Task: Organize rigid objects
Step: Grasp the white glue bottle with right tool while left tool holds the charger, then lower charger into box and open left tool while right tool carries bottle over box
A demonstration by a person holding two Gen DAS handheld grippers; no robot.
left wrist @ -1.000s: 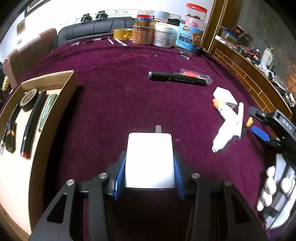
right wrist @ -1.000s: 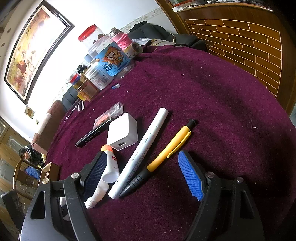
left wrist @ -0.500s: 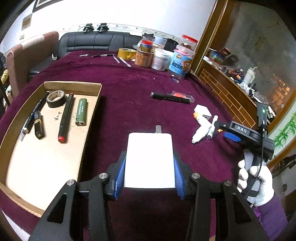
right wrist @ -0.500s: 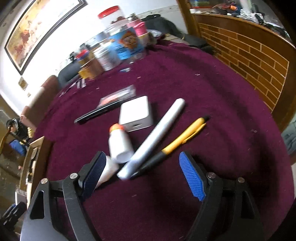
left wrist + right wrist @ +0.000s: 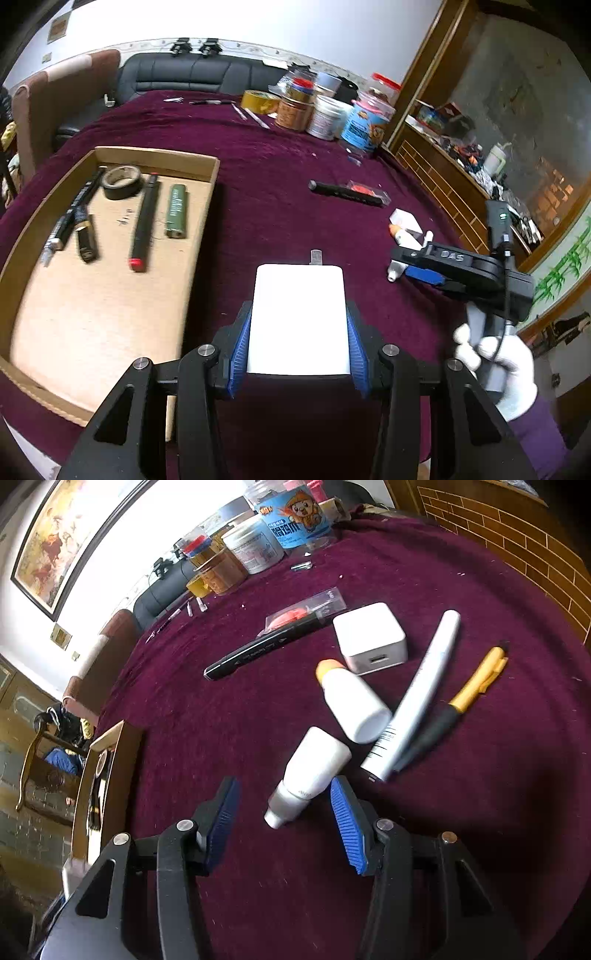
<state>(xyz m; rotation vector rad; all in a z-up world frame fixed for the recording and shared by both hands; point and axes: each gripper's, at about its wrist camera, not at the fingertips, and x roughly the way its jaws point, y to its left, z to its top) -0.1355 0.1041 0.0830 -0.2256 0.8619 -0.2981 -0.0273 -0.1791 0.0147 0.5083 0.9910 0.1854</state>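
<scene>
My left gripper (image 5: 298,343) is shut on a white charger block (image 5: 298,317) and holds it above the purple cloth, right of the cardboard tray (image 5: 192,236). The tray holds a tape roll (image 5: 122,181), a black marker (image 5: 144,221), a green lighter (image 5: 176,210) and pens. My right gripper (image 5: 284,819) is open, its jaws on either side of the nozzle end of a small white bottle (image 5: 308,775). Beyond lie a white orange-capped bottle (image 5: 351,701), a white cube charger (image 5: 369,638), a white marker (image 5: 421,698), a yellow pen (image 5: 469,686) and a black marker (image 5: 262,646).
Jars and tubs (image 5: 325,110) and a yellow tape roll (image 5: 258,101) stand at the table's far edge. A clear packet with a red item (image 5: 303,609) lies by the black marker. A brick-patterned wall (image 5: 517,535) borders the right side. The right gripper (image 5: 436,266) shows in the left wrist view.
The left gripper with the charger has risen and drawn back, bringing the tray into fuller view. The right gripper has shifted left, from around the pens to around the small white bottle.
</scene>
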